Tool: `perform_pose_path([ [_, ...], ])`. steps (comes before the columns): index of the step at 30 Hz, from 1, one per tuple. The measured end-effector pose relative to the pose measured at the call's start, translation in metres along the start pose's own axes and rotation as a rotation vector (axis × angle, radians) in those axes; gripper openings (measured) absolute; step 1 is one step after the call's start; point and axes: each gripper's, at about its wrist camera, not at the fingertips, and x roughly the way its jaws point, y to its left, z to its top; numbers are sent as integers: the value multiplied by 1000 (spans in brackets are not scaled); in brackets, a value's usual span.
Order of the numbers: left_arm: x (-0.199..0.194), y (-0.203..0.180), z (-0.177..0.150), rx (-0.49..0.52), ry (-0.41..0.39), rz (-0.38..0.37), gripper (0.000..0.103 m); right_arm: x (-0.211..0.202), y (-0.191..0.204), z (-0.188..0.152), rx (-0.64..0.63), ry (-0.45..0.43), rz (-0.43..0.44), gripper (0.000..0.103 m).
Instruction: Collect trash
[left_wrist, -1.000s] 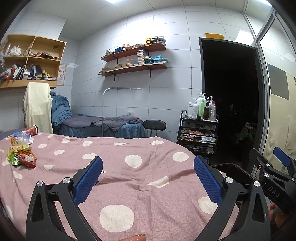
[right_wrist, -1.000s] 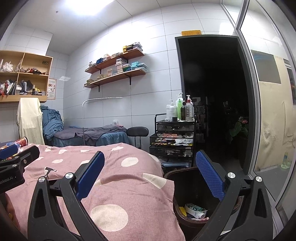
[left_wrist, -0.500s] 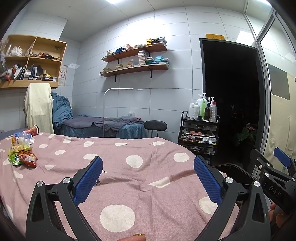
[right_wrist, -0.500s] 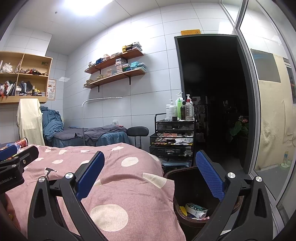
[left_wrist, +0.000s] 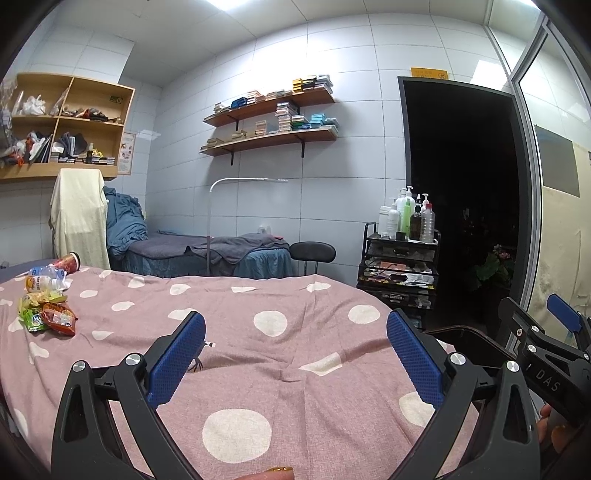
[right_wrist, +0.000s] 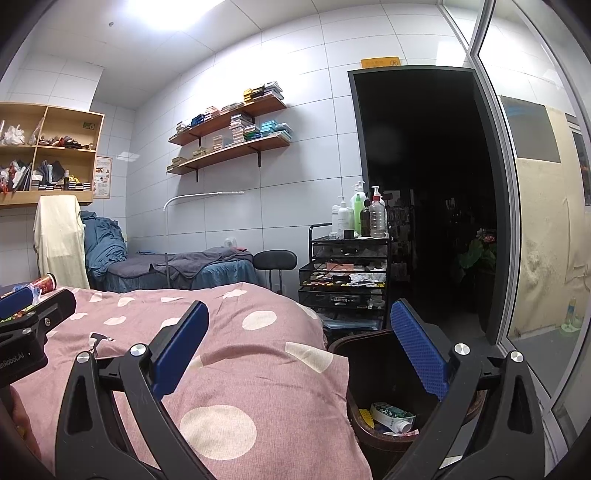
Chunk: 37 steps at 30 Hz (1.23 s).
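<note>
Trash lies at the far left of the pink polka-dot bed cover (left_wrist: 295, 332): a red snack wrapper (left_wrist: 59, 318), a green wrapper (left_wrist: 31, 320), a plastic bottle (left_wrist: 46, 277) and a red cup (left_wrist: 68, 261). My left gripper (left_wrist: 295, 354) is open and empty, hovering over the cover well to the right of the trash. My right gripper (right_wrist: 299, 354) is open and empty, above the bed's right edge and the dark trash bin (right_wrist: 369, 439), which holds a few items (right_wrist: 389, 417). The red cup also shows in the right wrist view (right_wrist: 44, 283).
A black wire cart (right_wrist: 347, 273) with bottles stands behind the bin beside a dark doorway. A black stool (left_wrist: 312, 253) and a second bed (left_wrist: 207, 254) are beyond. A glass partition (right_wrist: 539, 221) runs along the right.
Both views have shifted very slightly; both grippers stay open and empty, and the trash has not moved.
</note>
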Motion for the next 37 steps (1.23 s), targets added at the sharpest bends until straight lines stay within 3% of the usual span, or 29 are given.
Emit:
perform_pose_path([
  [37,5,0,-1,-5,25,7,98,2,2,-3,5,19,-2,98],
])
